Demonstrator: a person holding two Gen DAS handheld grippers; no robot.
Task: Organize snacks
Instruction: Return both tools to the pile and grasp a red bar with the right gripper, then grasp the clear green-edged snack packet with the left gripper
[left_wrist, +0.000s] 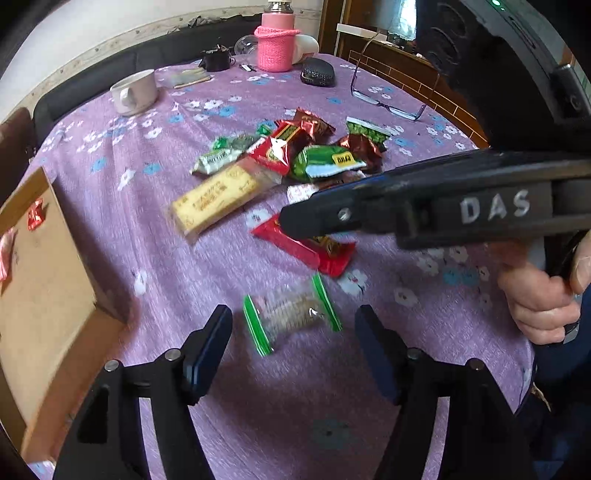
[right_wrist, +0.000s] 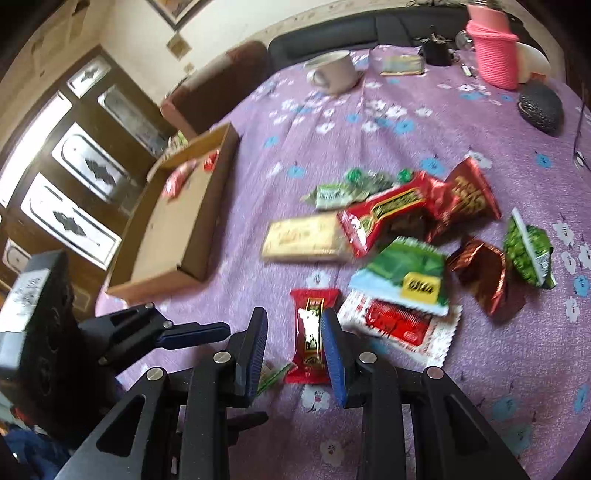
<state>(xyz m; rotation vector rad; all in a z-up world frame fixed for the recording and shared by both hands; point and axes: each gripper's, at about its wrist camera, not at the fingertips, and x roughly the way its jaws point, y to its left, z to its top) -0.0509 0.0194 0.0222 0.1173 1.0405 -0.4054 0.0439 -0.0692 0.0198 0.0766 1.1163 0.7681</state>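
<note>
Tongs, left (left_wrist: 293, 354): jaws standing apart, nothing pressed between them, poised above a clear cracker packet with green ends (left_wrist: 291, 314) that lies on the worktop just ahead of the tips, at 12 o'clock.
Tongs, right (right_wrist: 295, 350): jaws set narrowly either side of a red snack bar (right_wrist: 312, 334); the right pad looks to be against the wrapper, the left pad stands clear, so not clamped as far as can be seen. The bar lies flat on the worktop.
Snack pile: further out at 12 to 2 o'clock in the right wrist view, a loose heap of wrappers, among them a yellow biscuit pack (right_wrist: 303, 238), a green pouch (right_wrist: 404, 275) and a pack of green peas (right_wrist: 530, 251), some overlapping.
Cardboard box (right_wrist: 168, 258): open and shallow, at 10 o'clock from the right tongs, near the worktop's edge; two or three small red sweets (right_wrist: 179, 179) lie at its far end.
Progress: early, by my judgement. Only those few sweets are boxed; nearly all snacks remain on the purple flowered worktop (left_wrist: 184, 258).
Hand pose: both tools pitch steeply downward. A bare hand (left_wrist: 543, 299) grips the right tool's handle, at 3 o'clock in the left wrist view.
</note>
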